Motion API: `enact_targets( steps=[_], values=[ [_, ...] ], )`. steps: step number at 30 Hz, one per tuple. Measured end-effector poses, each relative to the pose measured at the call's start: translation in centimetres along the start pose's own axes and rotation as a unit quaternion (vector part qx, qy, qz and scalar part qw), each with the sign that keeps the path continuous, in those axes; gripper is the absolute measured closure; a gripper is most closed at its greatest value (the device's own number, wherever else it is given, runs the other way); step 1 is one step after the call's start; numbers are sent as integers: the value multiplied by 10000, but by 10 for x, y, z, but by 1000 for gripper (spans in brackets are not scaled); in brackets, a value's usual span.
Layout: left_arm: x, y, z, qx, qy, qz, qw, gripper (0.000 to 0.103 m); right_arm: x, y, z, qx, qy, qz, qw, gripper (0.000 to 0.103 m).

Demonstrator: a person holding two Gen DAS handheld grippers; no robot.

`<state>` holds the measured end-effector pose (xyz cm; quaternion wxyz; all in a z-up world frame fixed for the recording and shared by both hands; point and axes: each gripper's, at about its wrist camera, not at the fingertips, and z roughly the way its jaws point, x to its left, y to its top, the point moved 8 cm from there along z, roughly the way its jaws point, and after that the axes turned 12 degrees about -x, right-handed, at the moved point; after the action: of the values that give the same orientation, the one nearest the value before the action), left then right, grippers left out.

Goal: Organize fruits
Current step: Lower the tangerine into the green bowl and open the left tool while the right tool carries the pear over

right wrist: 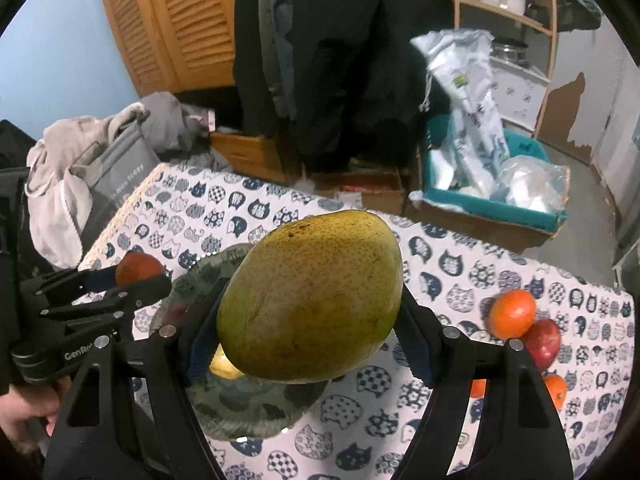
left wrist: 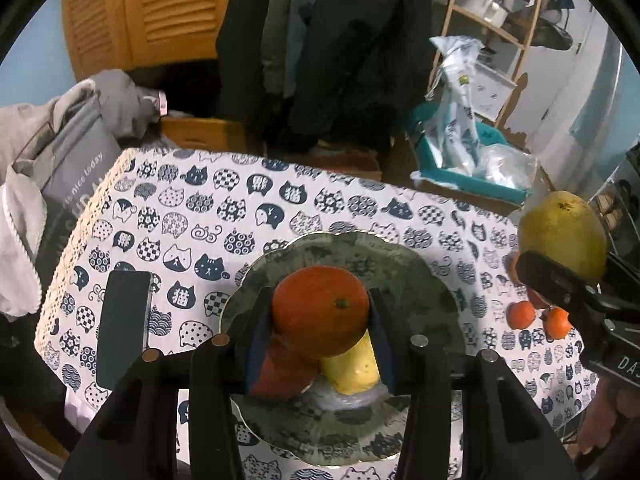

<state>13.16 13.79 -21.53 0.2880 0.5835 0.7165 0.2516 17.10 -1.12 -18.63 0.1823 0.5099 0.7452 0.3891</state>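
Left wrist: left tool (left wrist: 320, 312) angled down, clamping orange (left wrist: 320, 310) above plate (left wrist: 420, 272).

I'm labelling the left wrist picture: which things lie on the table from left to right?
Phone → orange held in the left tongs over the plate → mango held in the right tongs.

A pale blue wall (right wrist: 60, 48) filled the upper left, beside louvred wooden doors (right wrist: 176, 24), while a light wooden shelving unit (left wrist: 504, 32) stood upper right against a white wall (right wrist: 576, 92).
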Motion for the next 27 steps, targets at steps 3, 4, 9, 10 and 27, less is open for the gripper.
enact_targets(
  steps=[3,4,9,10,27],
  values=[
    [5,-4,13,87,39,-16,10000,57,2,-7,16,143,36,86,9999,26],
    [6,-6,16,125,45,-37,9999,57,2,-11,22,198,43,121,9997,26],
    [13,-20,37,400,16,-237,9989,57,5,-25,40,428,52,118,9990,26],
    [13,-23,41,460,-5,-258,9986,57,5,-28,43,471,49,116,9988,26],
    [21,-35,67,722,133,-167,9972,27,5,-40,78,805,71,199,9965,26]
  ],
)
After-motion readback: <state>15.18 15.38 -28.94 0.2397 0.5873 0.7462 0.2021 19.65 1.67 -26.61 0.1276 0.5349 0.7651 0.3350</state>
